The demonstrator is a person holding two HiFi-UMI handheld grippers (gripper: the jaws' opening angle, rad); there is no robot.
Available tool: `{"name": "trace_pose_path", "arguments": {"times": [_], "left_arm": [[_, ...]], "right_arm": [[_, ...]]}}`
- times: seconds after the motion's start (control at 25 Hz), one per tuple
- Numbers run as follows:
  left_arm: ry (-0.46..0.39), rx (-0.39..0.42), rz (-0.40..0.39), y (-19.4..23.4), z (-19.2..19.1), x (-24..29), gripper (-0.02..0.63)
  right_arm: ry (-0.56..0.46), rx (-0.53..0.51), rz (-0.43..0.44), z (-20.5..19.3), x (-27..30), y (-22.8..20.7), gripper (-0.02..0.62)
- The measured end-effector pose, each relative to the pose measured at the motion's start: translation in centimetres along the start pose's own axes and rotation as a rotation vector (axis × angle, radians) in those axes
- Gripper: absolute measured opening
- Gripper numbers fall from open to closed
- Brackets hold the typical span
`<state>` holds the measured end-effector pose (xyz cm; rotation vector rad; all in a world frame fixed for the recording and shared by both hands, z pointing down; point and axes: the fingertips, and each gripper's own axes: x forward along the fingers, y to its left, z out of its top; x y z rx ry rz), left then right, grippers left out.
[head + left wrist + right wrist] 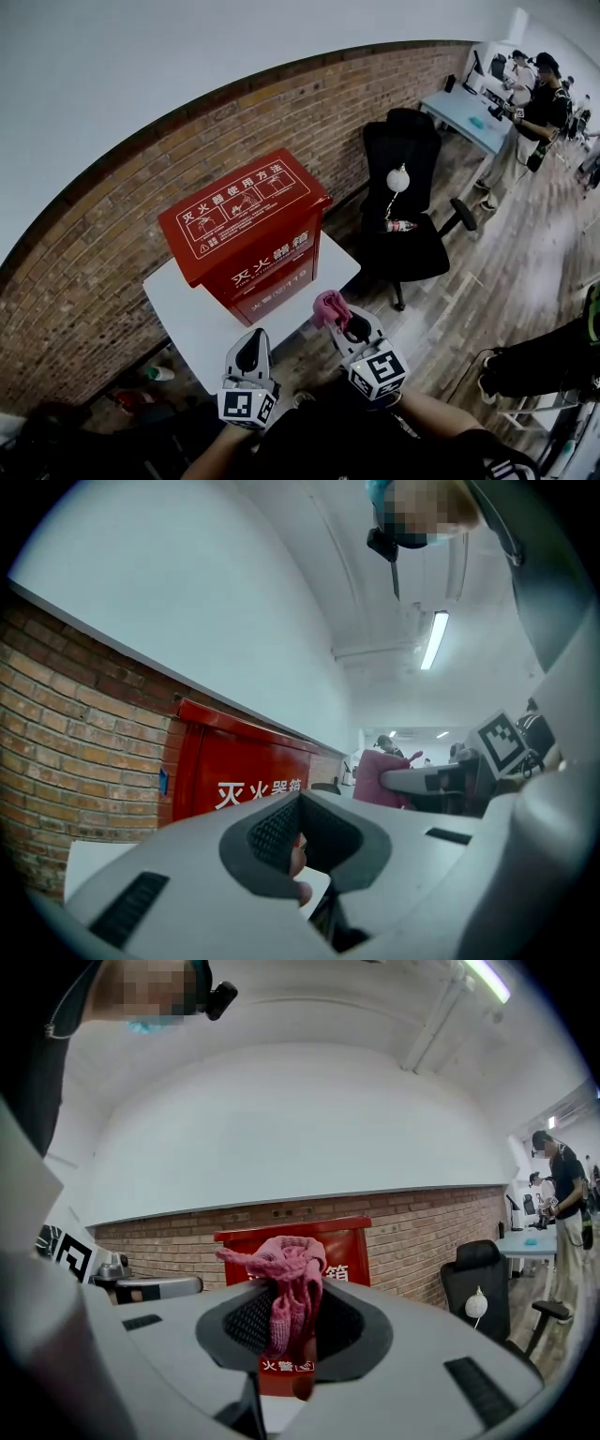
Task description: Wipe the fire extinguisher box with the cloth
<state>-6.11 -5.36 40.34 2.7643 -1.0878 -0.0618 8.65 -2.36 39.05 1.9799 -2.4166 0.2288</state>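
The red fire extinguisher box with white Chinese lettering stands on a small white table against the brick wall. My right gripper hovers just off the table's front right edge, shut on a pink cloth. In the right gripper view the cloth bunches up out of the right gripper, with the box straight ahead. My left gripper is over the table's front edge, shut and holding nothing. The left gripper faces the box front.
A black office chair stands right of the table, with a bottle and a white round object on it. The brick wall runs behind. People stand at a pale desk far right. Small items lie on the floor beneath the table.
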Motion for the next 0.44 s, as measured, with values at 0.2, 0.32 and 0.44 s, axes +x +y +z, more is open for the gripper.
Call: {"name": "trace_pose_path", "arguments": {"times": [0.2,0.32,0.44], "left_arm": [[-0.012,0.006,-0.01,-0.3,0.0,0.2,0.023],[-0.012,0.003,-0.005,-0.3,-0.2,0.0,0.023],[-0.006,-0.008,0.003,-0.2,-0.6,-0.2,0.023]], "right_arm": [[0.012,0.003,-0.027,-0.8,-0.6,-1.0,0.1],[0.018,0.008,-0.047,-1.1,-1.1,-1.6,0.1],[0.011,0.008,-0.058,-1.0,-1.7,-2.0,0.1]]}}
